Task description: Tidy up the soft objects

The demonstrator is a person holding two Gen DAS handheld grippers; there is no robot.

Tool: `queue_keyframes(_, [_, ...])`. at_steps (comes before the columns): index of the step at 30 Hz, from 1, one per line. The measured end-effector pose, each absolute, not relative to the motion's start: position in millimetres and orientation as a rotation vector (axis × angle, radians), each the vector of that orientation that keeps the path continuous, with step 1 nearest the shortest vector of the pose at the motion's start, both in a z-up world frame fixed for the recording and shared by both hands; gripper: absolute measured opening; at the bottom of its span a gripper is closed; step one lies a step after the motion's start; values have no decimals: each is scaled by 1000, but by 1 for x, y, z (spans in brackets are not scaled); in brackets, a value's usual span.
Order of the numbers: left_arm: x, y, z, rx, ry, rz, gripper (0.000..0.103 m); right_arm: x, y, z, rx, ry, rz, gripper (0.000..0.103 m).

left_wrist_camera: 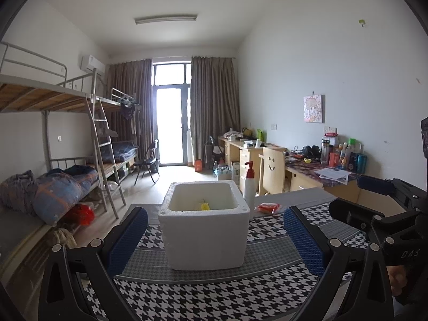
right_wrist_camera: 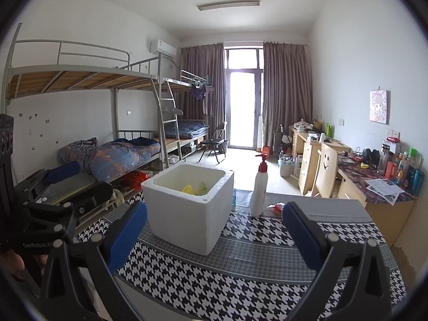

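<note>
A white foam box [left_wrist_camera: 204, 236] [right_wrist_camera: 187, 214] stands on the houndstooth cloth of the table [left_wrist_camera: 214, 294] [right_wrist_camera: 240, 275]. Inside it lie soft yellow and pale green pieces [left_wrist_camera: 204, 206] [right_wrist_camera: 194, 188]. A red and white packet [left_wrist_camera: 267, 208] [right_wrist_camera: 276, 208] lies behind the box, near a white pump bottle with a red top [left_wrist_camera: 249, 187] [right_wrist_camera: 259, 190]. My left gripper [left_wrist_camera: 214, 238] is open, its blue pads either side of the box and nearer the camera. My right gripper [right_wrist_camera: 214, 230] is open too, empty, in front of the box. Each gripper shows at the other view's edge.
Bunk beds with bedding [left_wrist_camera: 53, 190] [right_wrist_camera: 112, 157] line the left wall. Desks with clutter [left_wrist_camera: 334, 165] [right_wrist_camera: 379, 176] and a wooden chair [left_wrist_camera: 272, 168] [right_wrist_camera: 325, 171] stand on the right. A folding chair [left_wrist_camera: 148, 163] and a balcony door [right_wrist_camera: 243, 112] are at the far end.
</note>
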State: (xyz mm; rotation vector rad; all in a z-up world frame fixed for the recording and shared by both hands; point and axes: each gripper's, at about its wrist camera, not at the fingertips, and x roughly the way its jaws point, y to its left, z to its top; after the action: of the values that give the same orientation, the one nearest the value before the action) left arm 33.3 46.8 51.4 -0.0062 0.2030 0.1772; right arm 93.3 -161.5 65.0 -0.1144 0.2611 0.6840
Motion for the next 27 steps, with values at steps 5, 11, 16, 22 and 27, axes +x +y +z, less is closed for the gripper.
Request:
queue_keyframes(5, [28,50,45,-10,198,178,102,82,-164,59,-113,226,681,102])
queue_keyframes(11, [22,50,35,-22,194,176,102,70,-164,54,-113,205,674,102])
queue_keyframes(16, [16,50,30,-28,194,170,102,66,-166,50,-100,216,671,102])
queue_keyframes(22, [8,50,24,-34,189,166,102,58,-170,46,-94,205,661,102])
queue_keyframes(27, [0,51,18,-44,175,170,102,54,-174,38,-84,202,652,102])
